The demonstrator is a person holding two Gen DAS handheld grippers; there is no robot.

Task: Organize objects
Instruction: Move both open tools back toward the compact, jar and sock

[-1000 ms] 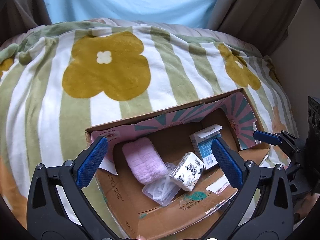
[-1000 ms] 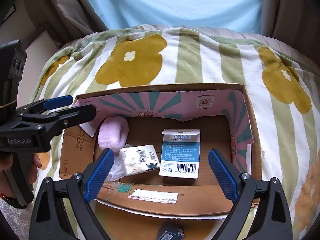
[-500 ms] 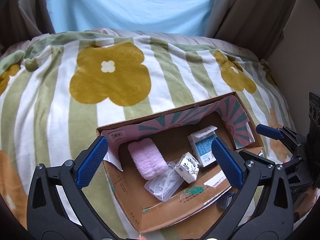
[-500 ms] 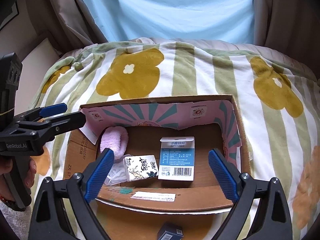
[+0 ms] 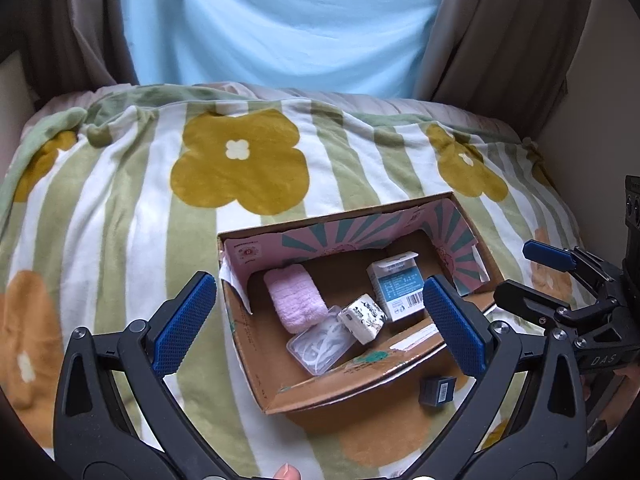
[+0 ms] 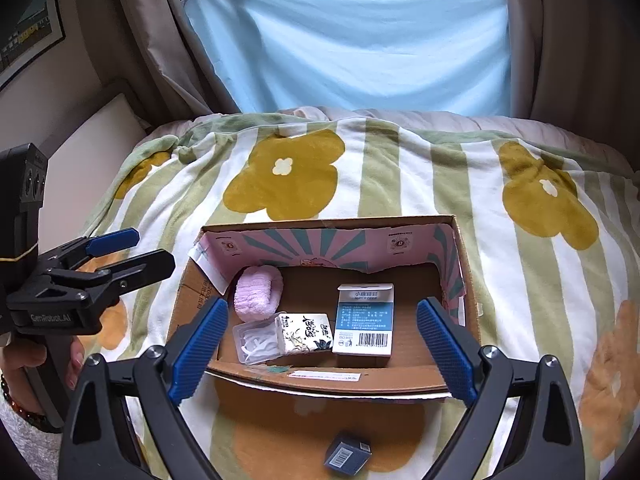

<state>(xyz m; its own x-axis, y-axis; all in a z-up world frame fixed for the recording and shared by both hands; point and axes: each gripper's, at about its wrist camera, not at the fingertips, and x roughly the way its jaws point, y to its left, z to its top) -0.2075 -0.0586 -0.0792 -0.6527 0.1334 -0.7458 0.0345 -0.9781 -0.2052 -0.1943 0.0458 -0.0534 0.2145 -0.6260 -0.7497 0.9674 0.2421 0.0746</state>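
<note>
Cardboard box [image 6: 460, 264], open-topped, pink and teal sunburst lining, resting on a striped flower blanket [image 6: 380, 184] spread over a bed. Its near flap is folded outward; a torn label runs along that flap, print too small to read.

Contents, left to right in the right wrist view: pink rolled towel [image 6: 258, 294] against the back-left corner; clear plastic case [image 6: 254, 341] of white pieces, partly tucked under the tissue pack and hard to make out; tissue pack [image 6: 305, 333] with black brush lettering, touching the case; white and blue carton [image 6: 365, 314] lying flat, barcode toward the near wall, just beside the tissue pack.

Outside the box: small dark box [image 6: 347, 454] with a barcode label, on the blanket near the front flap, well apart from the contents. In the left wrist view it [image 5: 437, 391] sits just beside the flap's right end.

Left gripper [image 5: 318, 324]: fingers spread wide, holding nothing, hovering above the box's near-left side. Its handle and the hand on it are cut off at the frame edge.

Right gripper [image 6: 320, 346]: fingers likewise spread wide, empty, above the box's front. Lower body out of frame.

Blue curtain [image 6: 360, 36] behind the bed, brown drapes at either side.
</note>
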